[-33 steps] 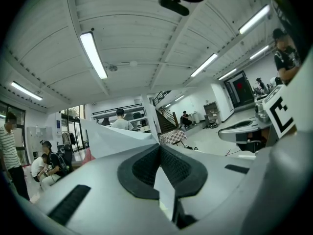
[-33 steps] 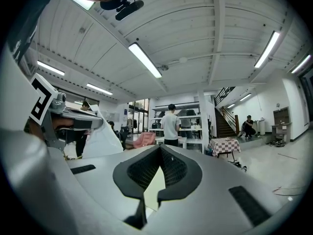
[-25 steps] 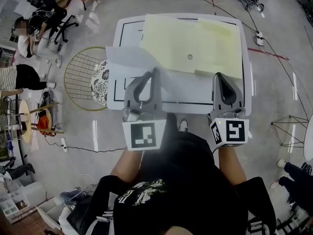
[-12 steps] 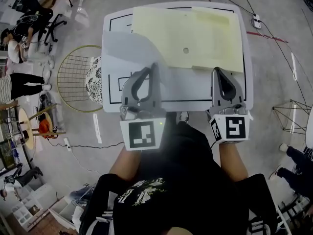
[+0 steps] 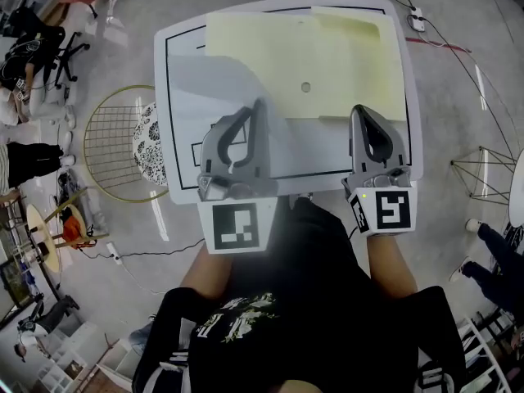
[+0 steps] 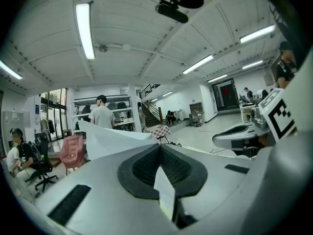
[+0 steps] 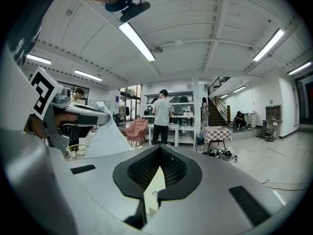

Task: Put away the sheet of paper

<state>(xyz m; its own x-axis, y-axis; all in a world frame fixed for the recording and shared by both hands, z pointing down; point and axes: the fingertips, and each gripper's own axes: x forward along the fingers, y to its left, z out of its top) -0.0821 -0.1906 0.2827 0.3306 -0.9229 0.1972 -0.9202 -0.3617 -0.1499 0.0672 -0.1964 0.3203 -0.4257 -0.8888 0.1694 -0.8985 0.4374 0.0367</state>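
Observation:
A white sheet of paper (image 5: pixel 221 97) lies curved over the left half of the white table (image 5: pixel 161 137). My left gripper (image 5: pixel 260 109) is shut on its near edge. In the left gripper view the sheet (image 6: pixel 105 141) rises ahead to the left, and a strip of it is pinched in the left gripper (image 6: pixel 160 146). A pale yellow folder (image 5: pixel 327 56) with a small hole covers the far part of the table. My right gripper (image 5: pixel 358 111) is shut on the folder's near edge. The right gripper view shows the yellow folder (image 7: pixel 155 187) between the closed jaws of the right gripper (image 7: pixel 160 147).
A round gold wire stool (image 5: pixel 110 142) stands against the table's left side. Cables run over the floor beyond the table's far right corner (image 5: pixel 426 31). A thin wire frame (image 5: pixel 483 170) stands to the right. People sit and stand at the room's left edge.
Both grippers have moved forward and a little down over the table. The white sheet, which hung past the table's left edge, now sits over the tabletop.

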